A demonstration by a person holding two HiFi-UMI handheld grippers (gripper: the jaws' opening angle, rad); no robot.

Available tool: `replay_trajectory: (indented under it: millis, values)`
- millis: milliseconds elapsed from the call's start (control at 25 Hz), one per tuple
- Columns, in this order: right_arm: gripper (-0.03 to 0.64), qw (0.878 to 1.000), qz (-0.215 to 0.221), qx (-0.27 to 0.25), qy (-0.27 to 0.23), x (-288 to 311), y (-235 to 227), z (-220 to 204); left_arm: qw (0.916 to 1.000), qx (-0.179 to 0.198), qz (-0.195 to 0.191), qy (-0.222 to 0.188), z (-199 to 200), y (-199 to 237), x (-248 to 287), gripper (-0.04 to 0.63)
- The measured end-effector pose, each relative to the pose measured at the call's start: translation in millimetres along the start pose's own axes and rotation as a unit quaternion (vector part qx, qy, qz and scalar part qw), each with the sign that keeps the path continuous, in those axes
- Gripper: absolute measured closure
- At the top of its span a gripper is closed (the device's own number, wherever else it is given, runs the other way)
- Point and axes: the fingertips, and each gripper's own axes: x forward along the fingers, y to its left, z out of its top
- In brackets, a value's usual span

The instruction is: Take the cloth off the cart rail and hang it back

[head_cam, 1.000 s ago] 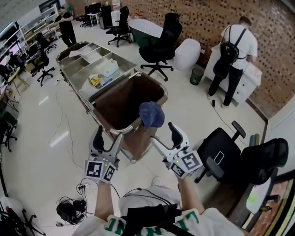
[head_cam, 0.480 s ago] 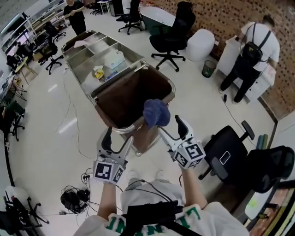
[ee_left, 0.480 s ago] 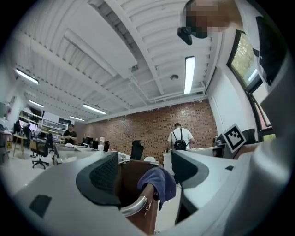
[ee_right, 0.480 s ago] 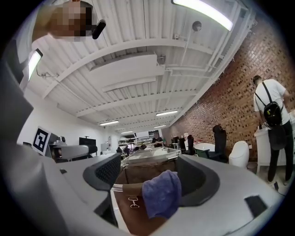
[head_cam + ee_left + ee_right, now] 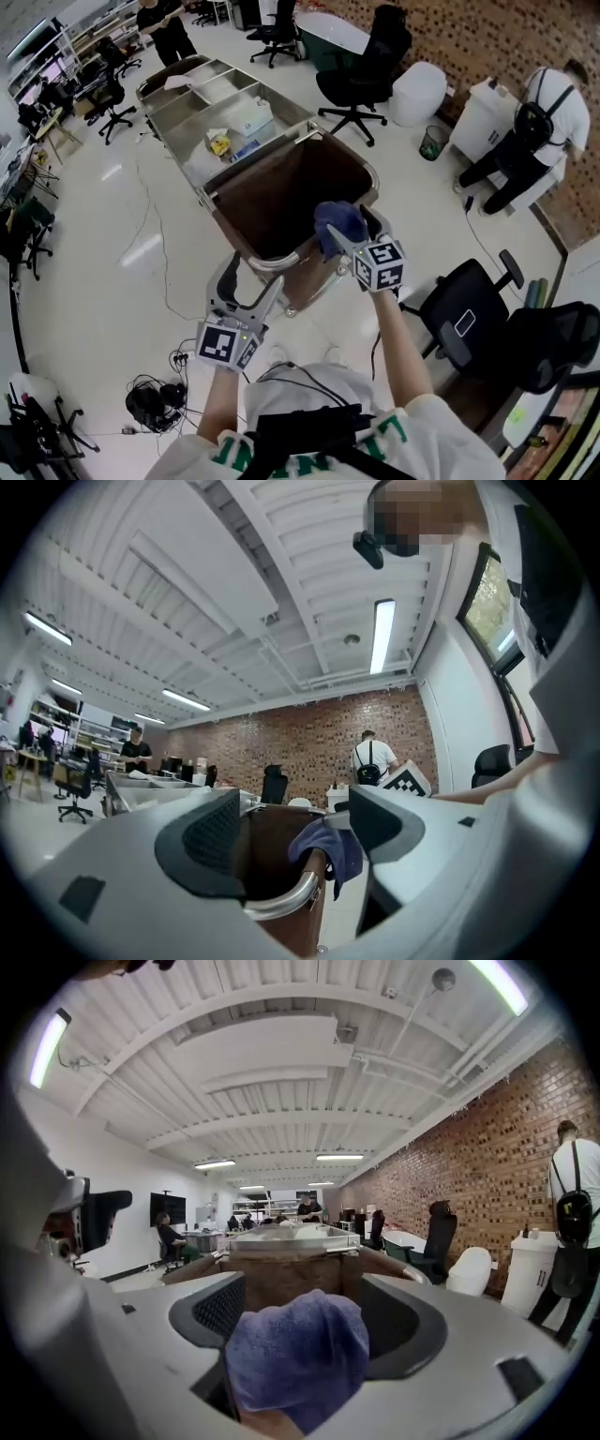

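Nearest the body, left gripper [image 5: 251,281] wide and empty just short of rail [image 5: 281,902]; beyond, cloth [image 5: 339,221] bunched tight between right gripper [image 5: 347,240] jaws at cart [image 5: 281,202] rim, drooping beside rail in left gripper view only, filling jaws in right gripper view.

Blue-violet cloth [image 5: 339,223], brown cart bin [image 5: 281,192], silvery cart rail [image 5: 274,266], pale grey left tool [image 5: 248,281] and right tool [image 5: 352,234] with black-and-white square markers [image 5: 381,266], red-brown brick wall [image 5: 469,37]
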Motion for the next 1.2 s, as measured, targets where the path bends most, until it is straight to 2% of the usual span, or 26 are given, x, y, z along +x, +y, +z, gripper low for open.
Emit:
replay_trajectory:
  millis: [80,160,240,320,400,480,600,720,840,1000,1200]
  values:
    - [0.222,0.999,-0.025,-0.004,0.033,11.1,-3.2,-18.1,1.0000,-0.004,0.003,0.000,0.5,8.5,-3.8,0.252]
    - [0.212,0.998,-0.041,0.015,0.052,18.0,-3.8,-31.0,1.0000,-0.005,0.007,-0.003,3.1,17.9,-6.5,0.251]
    - [0.272,0.997,-0.044,0.045,0.052,20.2,-0.3,-34.2,0.9999,-0.004,0.012,-0.004,4.3,26.9,-9.2,0.252]
    - [0.318,0.996,-0.047,0.052,0.056,17.8,-0.2,-33.5,0.9999,-0.005,0.014,-0.005,4.3,32.3,-10.0,0.252]
    - [0.417,0.996,-0.047,0.057,0.059,13.2,-2.6,-30.1,0.9998,-0.011,0.012,-0.010,5.6,35.4,-9.0,0.252]
    - [0.471,0.995,-0.031,0.082,0.037,6.9,1.2,-16.6,0.9997,-0.015,0.010,-0.014,7.5,38.4,-7.0,0.251]
    - [0.494,0.994,0.002,0.105,-0.029,-10.0,18.8,28.7,0.9995,-0.028,0.009,-0.014,6.8,43.7,-1.3,0.250]
    - [0.495,0.991,0.017,0.095,-0.095,-33.1,36.1,81.5,0.9988,-0.042,0.009,-0.021,10.6,47.0,3.7,0.252]
    - [0.497,0.986,0.026,0.077,-0.145,-56.8,53.8,119.5,0.9985,-0.040,0.007,-0.036,22.8,46.0,7.0,0.252]
    - [0.497,0.982,0.028,0.041,-0.181,-86.0,82.5,145.1,0.9970,-0.040,0.007,-0.066,47.1,44.6,2.6,0.252]
    - [0.495,0.979,0.029,0.023,-0.199,-102.9,106.9,152.6,0.9958,-0.025,0.035,-0.081,67.4,54.8,-7.5,0.250]
